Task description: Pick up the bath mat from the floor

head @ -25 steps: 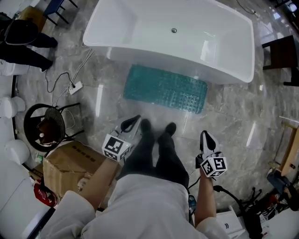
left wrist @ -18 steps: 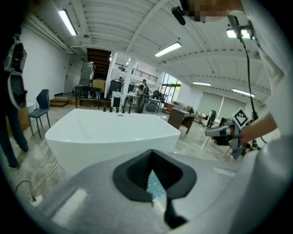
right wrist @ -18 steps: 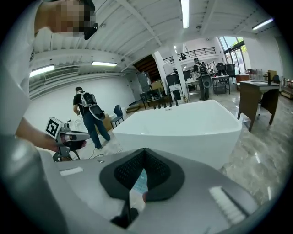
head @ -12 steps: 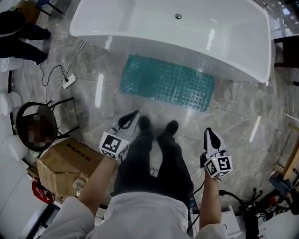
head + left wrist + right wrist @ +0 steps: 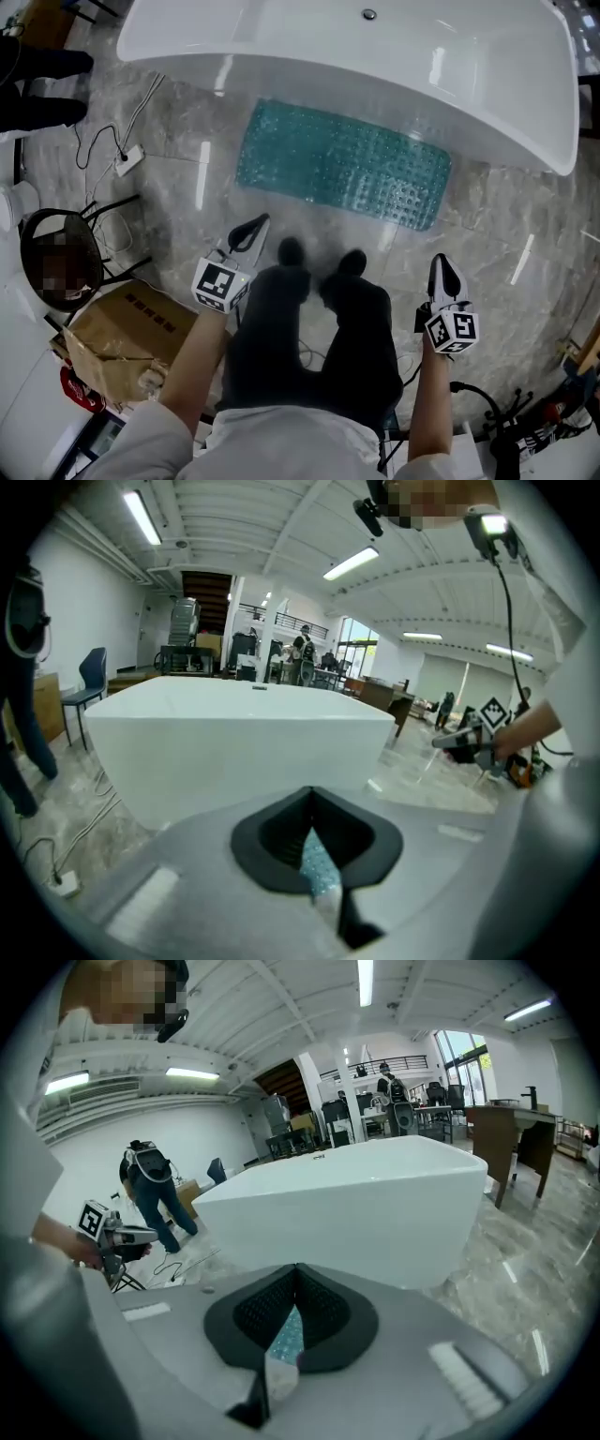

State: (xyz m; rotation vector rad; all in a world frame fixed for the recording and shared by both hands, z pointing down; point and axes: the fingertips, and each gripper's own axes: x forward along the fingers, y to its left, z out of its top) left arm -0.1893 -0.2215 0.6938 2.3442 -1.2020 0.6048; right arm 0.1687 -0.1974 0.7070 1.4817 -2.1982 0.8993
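1. Both claws are clenched with nothing between them. The left claw point(image 5: 247, 231) and the right claw point(image 5: 446, 275) hang either side of my dark shoes point(image 5: 319, 258), short of the teal, bumpy rubber bath mat point(image 5: 342, 173). If I reach the mat with them shut like this, the tips will only shove or ruck its near edge.
2. The mat lies flat on the glossy grey marble-look floor point(image 5: 506, 234), beyond my feet. I judge the edge thin and possibly clinging. A steep approach could grind a tip on the stone, and a shallow one could skid over the top and close on nothing.
3. The mat's far edge runs right along the base of the white freestanding bathtub point(image 5: 375, 89). If I overreach, a claw could knock that wall.
4. My shoes stand near the mat's near edge. If I step forward onto it, I pin what I am trying to lift.
5. The mat looks floppy. A pinch at one corner, or uneven grips, could let it sag, drag and slip free.
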